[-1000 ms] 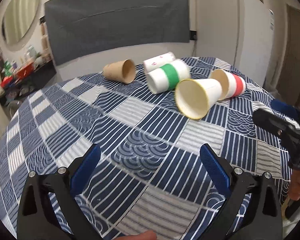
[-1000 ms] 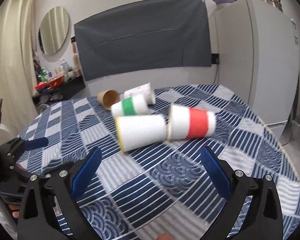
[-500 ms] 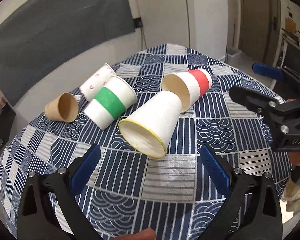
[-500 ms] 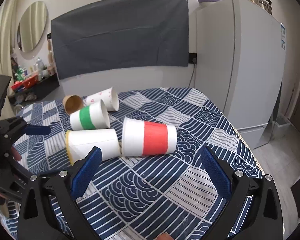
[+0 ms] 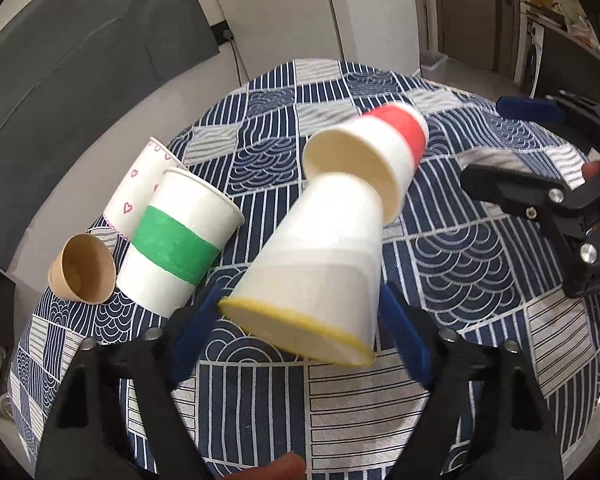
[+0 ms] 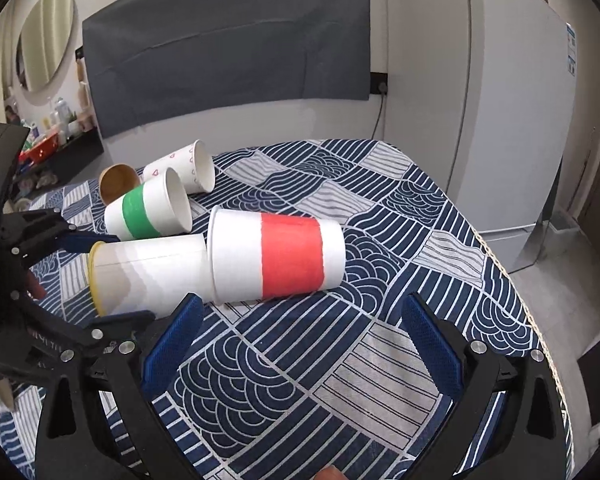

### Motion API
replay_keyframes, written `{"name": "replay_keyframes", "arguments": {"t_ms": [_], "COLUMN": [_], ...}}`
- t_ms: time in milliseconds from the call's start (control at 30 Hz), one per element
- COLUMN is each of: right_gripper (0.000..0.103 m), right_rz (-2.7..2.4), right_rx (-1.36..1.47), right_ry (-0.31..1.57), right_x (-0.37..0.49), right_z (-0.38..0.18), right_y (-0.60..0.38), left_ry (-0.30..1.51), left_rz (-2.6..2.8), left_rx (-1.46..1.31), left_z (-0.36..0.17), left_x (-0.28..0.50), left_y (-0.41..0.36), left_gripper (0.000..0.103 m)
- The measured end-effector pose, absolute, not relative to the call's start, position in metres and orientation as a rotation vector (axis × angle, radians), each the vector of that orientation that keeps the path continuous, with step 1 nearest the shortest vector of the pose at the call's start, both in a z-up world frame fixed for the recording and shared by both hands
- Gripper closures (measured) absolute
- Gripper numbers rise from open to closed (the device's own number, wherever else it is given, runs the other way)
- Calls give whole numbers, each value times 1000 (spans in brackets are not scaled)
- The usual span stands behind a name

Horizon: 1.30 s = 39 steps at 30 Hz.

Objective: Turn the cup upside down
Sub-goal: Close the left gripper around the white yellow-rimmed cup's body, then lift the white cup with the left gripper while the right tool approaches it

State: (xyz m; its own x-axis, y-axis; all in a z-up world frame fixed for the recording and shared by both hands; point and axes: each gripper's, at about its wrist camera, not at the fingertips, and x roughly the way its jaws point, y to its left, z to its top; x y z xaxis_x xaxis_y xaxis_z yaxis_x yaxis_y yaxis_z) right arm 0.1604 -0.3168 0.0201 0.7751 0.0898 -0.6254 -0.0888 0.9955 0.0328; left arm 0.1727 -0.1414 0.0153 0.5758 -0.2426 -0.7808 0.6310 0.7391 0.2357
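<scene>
Patterned table (image 6: 400, 216) carries five tipped cups; yellow-rimmed cup (image 5: 316, 256) lies sideways, base against the red-band cup (image 6: 284, 256), left gripper (image 5: 300, 328) spread wide astride its rim, right gripper (image 6: 300, 344) spread, empty: pre-grasp, next clamp, lift, invert.

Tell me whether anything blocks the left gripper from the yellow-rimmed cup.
Nothing visible does. The left gripper is open, its fingers flanking the yellow-rimmed cup near its mouth. The red-banded cup lies against its far end, beyond the fingers.
</scene>
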Motion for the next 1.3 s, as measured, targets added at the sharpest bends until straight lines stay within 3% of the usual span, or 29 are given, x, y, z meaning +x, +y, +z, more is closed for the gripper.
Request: {"name": "replay_keyframes", "arguments": {"t_ms": [667, 1100, 1200, 1267, 1300], "right_gripper": [8, 8, 8, 8, 8], "right_rz": [164, 248, 248, 250, 249], "right_rx": [-80, -78, -72, -70, -70], "right_ry": [622, 639, 667, 673, 674], "right_x": [87, 40, 43, 43, 43], "right_z": [45, 34, 29, 30, 31], "right_y": [-284, -257, -251, -249, -249], "left_ry": [744, 776, 780, 771, 766], "left_rz": [-431, -366, -351, -340, -342], "left_rx": [555, 524, 518, 527, 528], "left_z": [59, 31, 21, 16, 15], "left_x": [80, 14, 12, 11, 10], "left_y": [-94, -52, -48, -47, -46], "left_gripper": [27, 25, 23, 10, 9]}}
